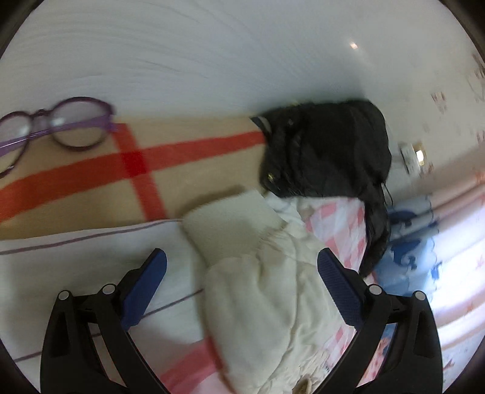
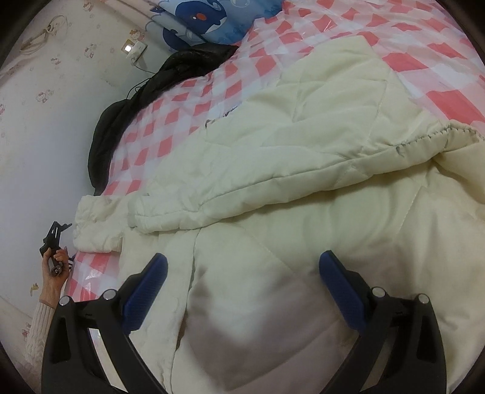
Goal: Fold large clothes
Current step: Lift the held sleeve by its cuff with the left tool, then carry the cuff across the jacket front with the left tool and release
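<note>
- My left claw (image 1: 242, 266) has its blue ribbed pads spread apart, gripping nothing; the ribbed cuff of the cream quilted padded jacket (image 1: 266, 272) lies between and beyond them.
- My right claw (image 2: 242, 269) is likewise spread wide, empty, hovering over the jacket's (image 2: 303, 212) puffy stitched body.
- The jacket lies on the bed's glossy pink-and-white checked cover (image 2: 188, 121), one panel folded over along a soft rolled edge, a sleeve reaching the bed's edge by the wall.
- A crumpled black puffy garment (image 1: 327, 151) lies at the bed's edge, just beside the sleeve cuff.
- Purple-rimmed round glasses (image 1: 57, 127) rest on a tan surface crossed by orange tape (image 1: 133, 160).
- A blue whale-print pillow (image 2: 206, 21) lies past the black garment.
</note>
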`<state>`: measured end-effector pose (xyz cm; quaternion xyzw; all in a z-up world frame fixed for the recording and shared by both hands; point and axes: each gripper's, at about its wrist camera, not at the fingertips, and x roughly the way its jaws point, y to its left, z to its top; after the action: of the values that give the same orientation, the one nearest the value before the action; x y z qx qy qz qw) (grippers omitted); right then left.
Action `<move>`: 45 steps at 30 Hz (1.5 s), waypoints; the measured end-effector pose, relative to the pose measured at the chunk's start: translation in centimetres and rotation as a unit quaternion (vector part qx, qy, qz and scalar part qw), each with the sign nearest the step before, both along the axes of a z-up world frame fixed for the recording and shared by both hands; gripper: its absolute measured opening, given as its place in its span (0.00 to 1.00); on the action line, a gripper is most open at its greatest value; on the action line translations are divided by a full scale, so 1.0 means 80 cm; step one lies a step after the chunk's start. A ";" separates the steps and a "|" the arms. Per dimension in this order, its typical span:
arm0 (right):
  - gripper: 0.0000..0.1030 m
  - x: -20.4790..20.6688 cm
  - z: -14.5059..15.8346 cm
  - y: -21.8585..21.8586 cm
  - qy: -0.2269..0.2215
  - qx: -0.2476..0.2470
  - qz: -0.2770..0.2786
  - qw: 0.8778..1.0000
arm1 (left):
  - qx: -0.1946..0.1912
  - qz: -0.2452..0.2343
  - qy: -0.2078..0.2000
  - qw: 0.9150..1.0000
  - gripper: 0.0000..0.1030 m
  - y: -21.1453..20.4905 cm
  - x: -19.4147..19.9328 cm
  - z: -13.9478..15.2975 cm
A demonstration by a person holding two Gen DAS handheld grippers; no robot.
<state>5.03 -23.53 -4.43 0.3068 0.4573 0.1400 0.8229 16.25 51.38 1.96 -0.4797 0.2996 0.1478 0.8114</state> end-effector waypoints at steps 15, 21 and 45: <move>0.93 -0.001 -0.001 -0.003 0.001 0.009 -0.002 1.000 | -0.054 0.018 -0.064 0.996 0.92 0.011 0.015 -0.011; 0.93 -0.001 -0.001 -0.005 0.002 0.012 -0.004 1.000 | -0.062 -0.046 -0.139 0.987 0.46 0.000 0.013 0.012; 0.94 -0.002 -0.002 -0.003 0.004 0.010 -0.005 1.000 | -0.090 -0.002 -0.066 0.994 0.16 0.008 0.066 -0.020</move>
<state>4.88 -23.79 -4.62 0.3174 0.4576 0.1392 0.8189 21.56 52.02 0.38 -0.5586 0.2590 0.0865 0.7832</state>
